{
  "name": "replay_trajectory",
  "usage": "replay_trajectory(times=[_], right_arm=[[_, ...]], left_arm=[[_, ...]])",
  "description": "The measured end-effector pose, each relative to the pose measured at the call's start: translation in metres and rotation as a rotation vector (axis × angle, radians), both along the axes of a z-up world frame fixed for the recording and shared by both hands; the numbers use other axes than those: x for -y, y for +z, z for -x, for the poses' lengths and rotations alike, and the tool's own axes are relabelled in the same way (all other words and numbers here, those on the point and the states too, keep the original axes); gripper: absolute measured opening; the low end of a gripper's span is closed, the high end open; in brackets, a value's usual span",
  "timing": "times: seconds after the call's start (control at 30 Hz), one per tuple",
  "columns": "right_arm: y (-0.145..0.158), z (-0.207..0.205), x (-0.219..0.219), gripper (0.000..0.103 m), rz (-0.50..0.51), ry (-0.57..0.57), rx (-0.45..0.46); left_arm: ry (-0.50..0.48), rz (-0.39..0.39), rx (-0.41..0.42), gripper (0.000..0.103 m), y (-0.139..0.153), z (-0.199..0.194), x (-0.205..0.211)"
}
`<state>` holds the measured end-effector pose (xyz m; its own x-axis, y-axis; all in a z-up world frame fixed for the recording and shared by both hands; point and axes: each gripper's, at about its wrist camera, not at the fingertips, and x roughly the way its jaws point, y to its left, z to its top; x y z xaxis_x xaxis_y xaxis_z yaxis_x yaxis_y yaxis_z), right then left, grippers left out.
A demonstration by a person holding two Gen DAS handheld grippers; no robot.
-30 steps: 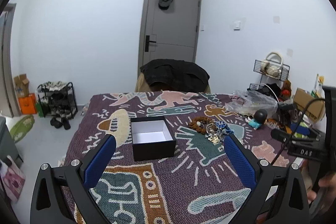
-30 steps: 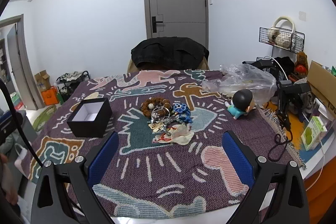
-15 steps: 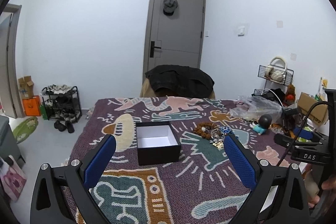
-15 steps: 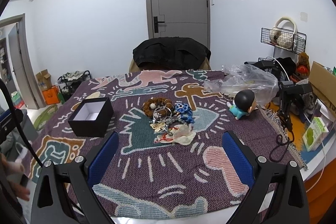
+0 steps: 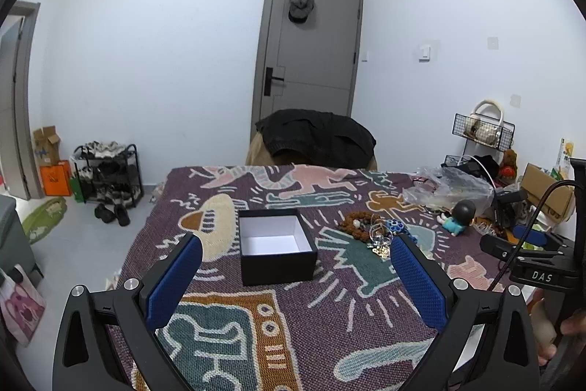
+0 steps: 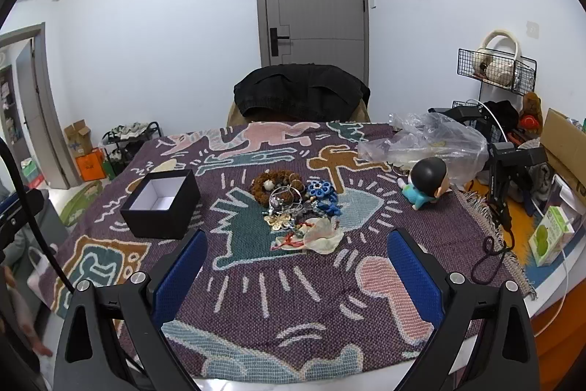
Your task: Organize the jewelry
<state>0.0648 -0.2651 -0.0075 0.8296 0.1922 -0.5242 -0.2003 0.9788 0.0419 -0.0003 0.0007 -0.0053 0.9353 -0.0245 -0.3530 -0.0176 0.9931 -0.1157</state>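
A heap of jewelry (image 6: pixel 296 207) lies mid-table on the patterned cloth: brown bead bracelet (image 6: pixel 269 185), blue flower pieces (image 6: pixel 322 195), silver and gold bits, a pale piece with red cord. Left of it stands an open black box (image 6: pixel 161 204) with a white, empty inside. In the left wrist view the box (image 5: pixel 274 246) sits straight ahead and the jewelry (image 5: pixel 373 231) to its right. My left gripper (image 5: pixel 295 277) is open, above the near cloth, short of the box. My right gripper (image 6: pixel 295 275) is open, short of the heap. Both hold nothing.
A small doll with a black head (image 6: pixel 426 182) and a clear plastic bag (image 6: pixel 428 141) lie right of the heap. A chair with a black jacket (image 6: pixel 300 92) stands behind the table. A juice carton (image 6: pixel 549 235) and cables sit off the right edge.
The left wrist view has tilted upward and drawn back a little, so the box sits lower in frame. The right gripper has barely moved. Both grippers stay open.
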Motion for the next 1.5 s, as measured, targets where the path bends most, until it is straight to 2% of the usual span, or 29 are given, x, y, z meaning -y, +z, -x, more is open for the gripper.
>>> replay_trajectory(times=[0.43, 0.8, 1.0, 1.17, 1.27, 1.5], right_arm=[[-0.004, -0.007, 0.008, 0.099, -0.016, 0.006, -0.014], [-0.005, -0.03, 0.037, 0.098, -0.096, -0.008, -0.055], [-0.009, -0.049, 0.05, 0.087, -0.153, -0.01, -0.106], [-0.019, -0.067, 0.062, 0.079, -0.206, -0.011, -0.163], [-0.029, -0.079, 0.067, 0.073, -0.244, -0.01, -0.214], [-0.058, -0.107, 0.063, 0.072, -0.307, 0.014, -0.325]], left_arm=[[-0.035, -0.03, -0.057, 0.103, -0.004, -0.011, 0.014], [-0.088, 0.002, -0.088, 0.102, -0.002, -0.031, 0.017], [-0.12, 0.012, -0.095, 0.1, 0.005, -0.046, 0.025], [-0.17, 0.018, -0.124, 0.095, 0.004, -0.065, 0.039], [-0.192, 0.025, -0.147, 0.087, -0.001, -0.076, 0.047], [-0.232, 0.061, -0.201, 0.076, -0.01, -0.097, 0.056]])
